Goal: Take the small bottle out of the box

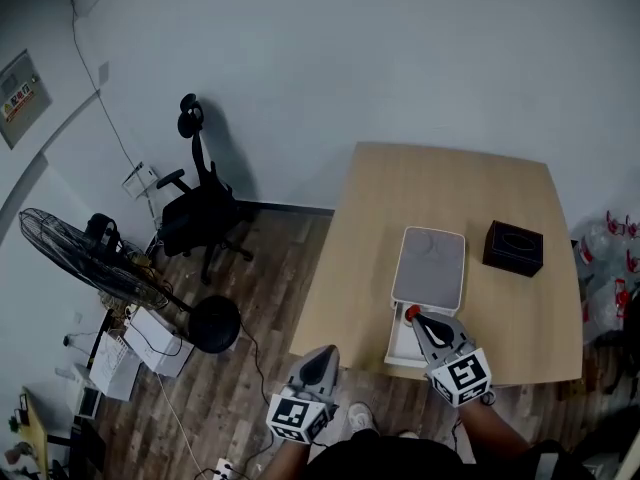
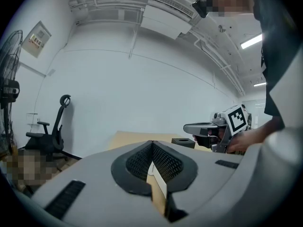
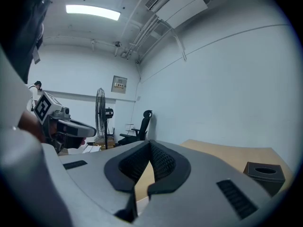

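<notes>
left gripper (image 1: 322, 354): jaws pressed together with nothing between them; held off the near edge of the table (image 1: 450, 183), over the wooden floor, left of the right gripper.
right gripper (image 1: 416, 320): jaws closed tip to tip and empty; its tip hangs over the open near end of the box.
box (image 1: 428, 266): white, on the table straight ahead of the right gripper; a grey lid covers the far part and the near end lies open.
small bottle (image 1: 411, 312): only a red top shows, inside the open end of the box, right at the tip of the right gripper; I cannot tell whether they touch.
tissue box (image 1: 513, 247): black, ahead and to the right of the right gripper, apart from the box.
chair (image 1: 200, 213): on the floor, well ahead and left of the left gripper.
fan (image 1: 85, 253): farther left of the left gripper than the chair.
</notes>
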{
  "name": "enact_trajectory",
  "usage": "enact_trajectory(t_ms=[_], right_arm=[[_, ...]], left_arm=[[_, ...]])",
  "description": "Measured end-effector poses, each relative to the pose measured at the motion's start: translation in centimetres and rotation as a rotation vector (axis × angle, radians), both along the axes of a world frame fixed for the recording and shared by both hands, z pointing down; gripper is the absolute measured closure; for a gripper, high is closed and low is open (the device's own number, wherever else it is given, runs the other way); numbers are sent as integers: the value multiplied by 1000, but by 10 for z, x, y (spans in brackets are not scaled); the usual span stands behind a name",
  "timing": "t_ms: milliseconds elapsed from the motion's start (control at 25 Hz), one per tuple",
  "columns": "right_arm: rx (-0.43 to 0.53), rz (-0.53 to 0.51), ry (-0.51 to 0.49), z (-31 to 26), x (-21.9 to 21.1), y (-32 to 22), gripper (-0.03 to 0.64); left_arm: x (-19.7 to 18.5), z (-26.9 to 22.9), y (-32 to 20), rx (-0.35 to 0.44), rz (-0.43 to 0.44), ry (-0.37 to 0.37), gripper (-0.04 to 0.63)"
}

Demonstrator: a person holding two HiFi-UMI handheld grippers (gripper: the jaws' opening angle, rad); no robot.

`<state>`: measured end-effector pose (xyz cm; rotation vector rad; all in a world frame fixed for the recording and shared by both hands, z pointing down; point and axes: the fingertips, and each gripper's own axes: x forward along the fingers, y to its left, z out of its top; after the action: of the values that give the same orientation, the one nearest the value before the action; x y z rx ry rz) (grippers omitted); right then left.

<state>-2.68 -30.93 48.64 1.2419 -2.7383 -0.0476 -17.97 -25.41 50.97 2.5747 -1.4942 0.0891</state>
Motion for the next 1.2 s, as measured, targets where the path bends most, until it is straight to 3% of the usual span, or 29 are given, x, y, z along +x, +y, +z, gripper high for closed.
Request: enact_trajectory(t_ms=[560, 600, 720, 920, 1200], right_arm=[[-47, 113, 78, 25, 11, -34, 591], [-60, 105, 83, 29, 11, -36, 564], [-117, 75, 105, 48, 13, -39, 403], [-215, 37, 136, 85, 10, -44, 246], [-369, 3, 219, 151, 14, -51, 222]], left_arm=[[-5, 5, -41, 2, 125, 3, 583], [-2, 6, -43, -3, 125, 4, 583], [6, 11, -48, -21, 116, 8, 583], [9, 16, -52, -42, 85, 22, 583], [8, 22, -58, -64, 28, 29, 583]])
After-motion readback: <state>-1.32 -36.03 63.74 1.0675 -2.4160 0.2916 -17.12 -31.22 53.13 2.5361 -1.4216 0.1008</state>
